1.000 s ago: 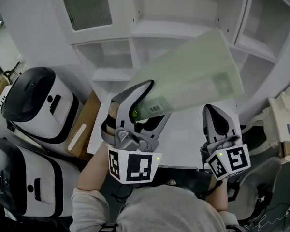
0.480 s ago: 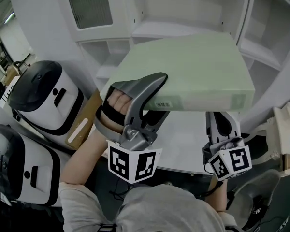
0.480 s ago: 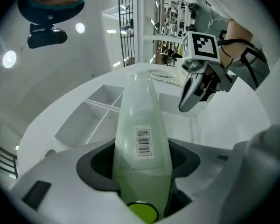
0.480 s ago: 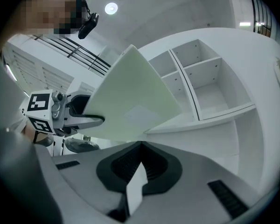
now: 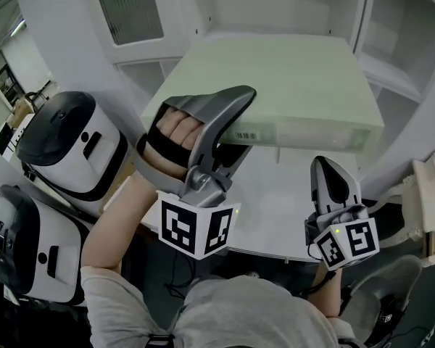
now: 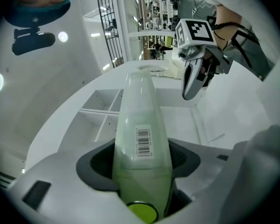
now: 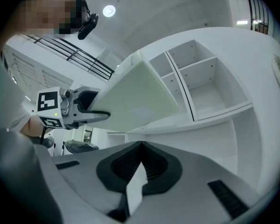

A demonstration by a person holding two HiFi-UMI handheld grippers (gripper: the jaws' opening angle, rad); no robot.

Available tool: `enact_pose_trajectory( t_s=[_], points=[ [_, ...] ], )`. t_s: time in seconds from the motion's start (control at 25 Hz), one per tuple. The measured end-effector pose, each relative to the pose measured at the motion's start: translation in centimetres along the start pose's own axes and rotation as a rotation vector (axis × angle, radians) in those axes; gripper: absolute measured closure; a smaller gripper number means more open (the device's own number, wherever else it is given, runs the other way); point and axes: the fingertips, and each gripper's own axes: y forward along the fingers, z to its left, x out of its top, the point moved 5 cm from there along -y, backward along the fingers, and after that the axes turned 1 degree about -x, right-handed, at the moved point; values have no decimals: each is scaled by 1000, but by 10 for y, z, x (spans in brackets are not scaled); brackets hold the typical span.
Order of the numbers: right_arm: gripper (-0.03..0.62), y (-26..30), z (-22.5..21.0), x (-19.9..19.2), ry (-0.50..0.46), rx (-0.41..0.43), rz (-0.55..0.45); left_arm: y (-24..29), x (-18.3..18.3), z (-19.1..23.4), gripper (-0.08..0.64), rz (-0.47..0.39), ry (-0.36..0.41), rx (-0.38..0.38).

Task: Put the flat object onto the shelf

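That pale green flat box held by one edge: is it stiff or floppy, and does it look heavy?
Probably stiff: the green box juts out straight from the left gripper, clamped at one edge alone, with no visible sag. Likely light for its size, since one grip carries it. Its smooth, plastic-looking surface might slip, so it could pivot in the jaws.

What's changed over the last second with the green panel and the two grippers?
The left gripper rose and swung the flat green object from tilted to nearly level, bringing it closer to the shelf unit. Nothing was taken or let go: its jaws stay clamped on the object's near edge. The right gripper stayed low, shut and empty.
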Motion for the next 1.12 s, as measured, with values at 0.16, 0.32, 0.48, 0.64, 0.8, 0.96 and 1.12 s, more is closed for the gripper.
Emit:
enact_pose_trajectory(
  t_s=[0.16, 0.32, 0.48, 0.64, 0.8, 0.96, 1.12],
  points=[
    [586, -5, -6, 0, 3, -9, -1, 12, -2, 1, 270, 7, 30, 1],
    [586, -9, -9, -1, 2, -20, 2, 23, -6, 0, 270, 5, 52, -9],
    [588, -14, -10, -3, 3, -23, 6, 35, -10, -3, 270, 10, 65, -26],
    [588, -15, -11, -5, 5, -23, 15, 46, -15, -7, 270, 24, 71, -33],
    [586, -17, -12, -7, 7, -28, 20, 56, -21, -7, 270, 36, 86, -40],
    [588, -20, -14, -12, 12, -35, 33, 66, -27, -13, 270, 52, 117, -69],
    [586, -20, -18, -16, 22, -45, 42, 72, -30, -17, 270, 54, 135, -73]
  ],
)
